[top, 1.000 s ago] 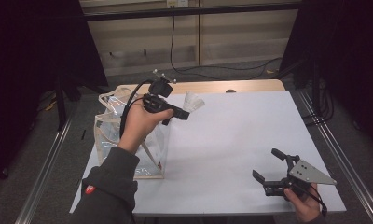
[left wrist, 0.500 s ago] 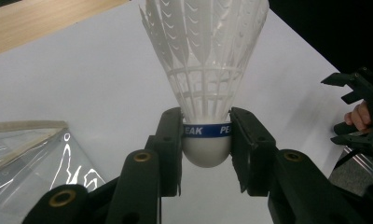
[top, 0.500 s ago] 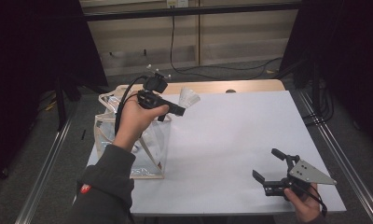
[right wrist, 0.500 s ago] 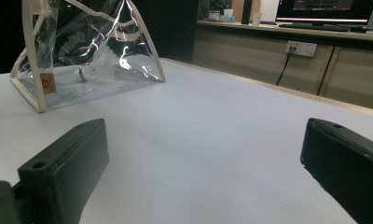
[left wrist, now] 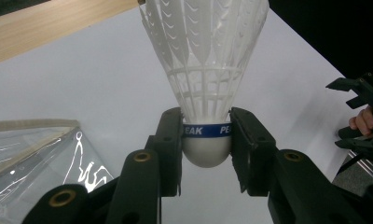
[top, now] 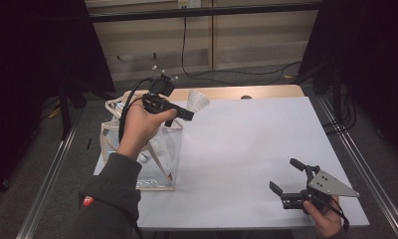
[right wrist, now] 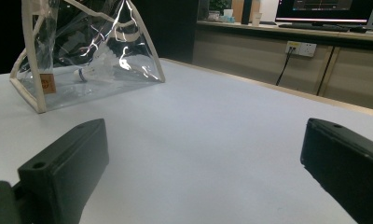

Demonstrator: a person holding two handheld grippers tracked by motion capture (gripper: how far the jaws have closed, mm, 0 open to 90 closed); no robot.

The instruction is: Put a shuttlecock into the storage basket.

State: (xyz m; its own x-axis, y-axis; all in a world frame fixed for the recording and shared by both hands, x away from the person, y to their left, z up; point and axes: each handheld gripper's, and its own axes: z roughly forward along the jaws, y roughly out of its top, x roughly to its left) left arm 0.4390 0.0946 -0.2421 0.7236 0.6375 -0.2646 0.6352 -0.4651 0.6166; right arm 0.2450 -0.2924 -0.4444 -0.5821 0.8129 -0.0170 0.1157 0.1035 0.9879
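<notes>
The right gripper (top: 292, 186) rests low at the table's near right corner, well apart from the bag. It is matte black with a grey three-cornered plate on top, and its two blocky, flat-faced jaws stand wide with only bare tabletop between them. The table (top: 247, 149) is a smooth, flat white sheet with a pale wood strip along its far edge.

Along the table's left edge stands the bag (top: 152, 154), a clear glossy plastic pouch with cream piping on its seams that gives it a tent-like, three-cornered outline. From the right gripper view its film (right wrist: 89, 51) shows creases and bright glints, a small tan tag near a lower corner, and another white shuttle (right wrist: 98, 67) with a dark band lying inside on the bottom.

Above the bag's far right corner a hand in a dark sleeve holds the left gripper (top: 186, 113) up off the table. Its jaws are clamped on a shuttlecock (left wrist: 205, 88), pads pressing both sides of the rounded white cork just at the blue printed band. The skirt is white moulded plastic, a fine lattice near the cork flaring into feather-shaped ribs, and it fans out beyond the bag toward the wood strip.
</notes>
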